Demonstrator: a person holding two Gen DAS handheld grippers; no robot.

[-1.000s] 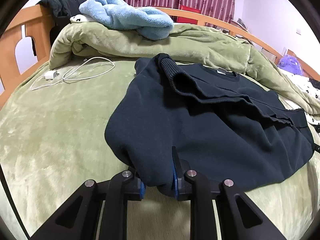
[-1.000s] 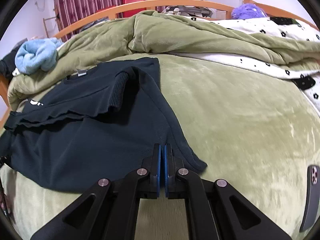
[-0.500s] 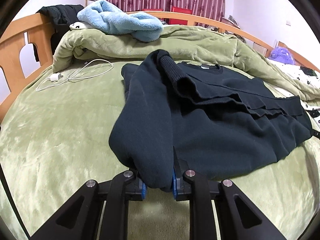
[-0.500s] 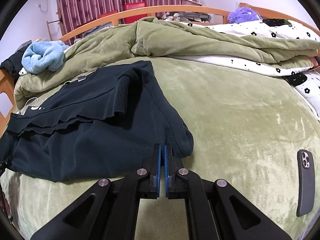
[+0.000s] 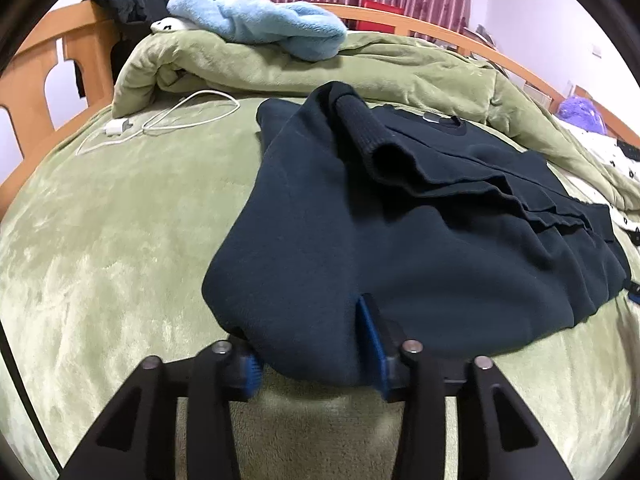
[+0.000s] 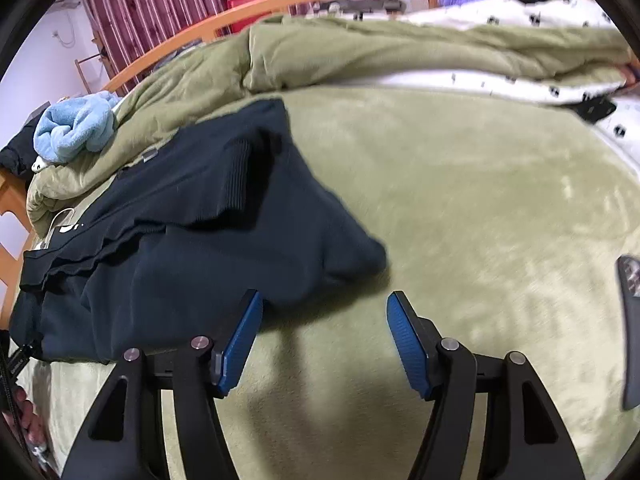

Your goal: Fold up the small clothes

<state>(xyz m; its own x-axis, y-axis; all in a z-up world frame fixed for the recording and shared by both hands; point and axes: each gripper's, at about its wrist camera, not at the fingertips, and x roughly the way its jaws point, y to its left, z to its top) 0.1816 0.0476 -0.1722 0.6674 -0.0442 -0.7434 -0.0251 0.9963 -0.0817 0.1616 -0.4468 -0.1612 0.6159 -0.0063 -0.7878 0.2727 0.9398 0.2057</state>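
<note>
Right now your left gripper has its fingers spread with the sweater hem bunched loosely between them — not pinched; your right gripper is wide open, just short of the near corner. The sweater lies on the bed, sleeves folded in. Pull back carelessly and the left fingers could snag the hem and drag the fold apart, since plush fleece grips little. Keep clear of the phone at your right edge and the charger cable far left. A rumpled quilt and blue towel crowd the head of the bed.
</note>
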